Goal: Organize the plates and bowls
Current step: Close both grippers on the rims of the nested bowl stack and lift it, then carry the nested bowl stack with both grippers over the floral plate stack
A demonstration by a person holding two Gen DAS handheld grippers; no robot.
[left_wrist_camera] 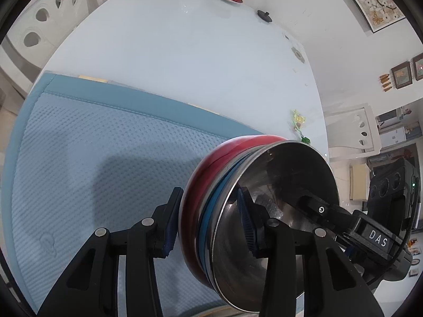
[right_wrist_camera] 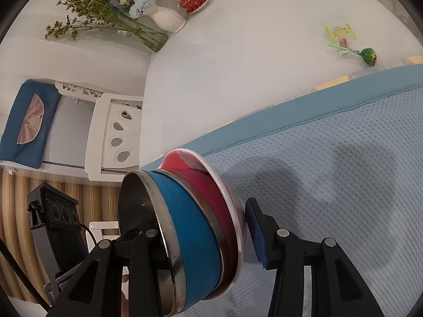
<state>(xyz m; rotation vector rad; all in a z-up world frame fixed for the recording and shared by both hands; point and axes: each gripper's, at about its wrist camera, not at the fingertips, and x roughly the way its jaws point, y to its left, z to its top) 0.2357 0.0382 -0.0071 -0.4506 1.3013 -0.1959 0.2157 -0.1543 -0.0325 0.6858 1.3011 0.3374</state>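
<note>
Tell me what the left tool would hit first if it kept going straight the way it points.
Gripping the stack of bowls, the left tool points steeply down at the blue mat. Probably the mat comes first, with the stack's lower edge touching before the fingers; depth is unclear.

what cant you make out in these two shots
- Left wrist view: how many pieces the nested stack holds; only rim edges show.
- Right wrist view: the steel bowl hides the right gripper's inner finger.
- Left wrist view: the stack's lower rim is cut off by the frame's bottom edge.
- Both views: the mat under the stack is hidden.
</note>
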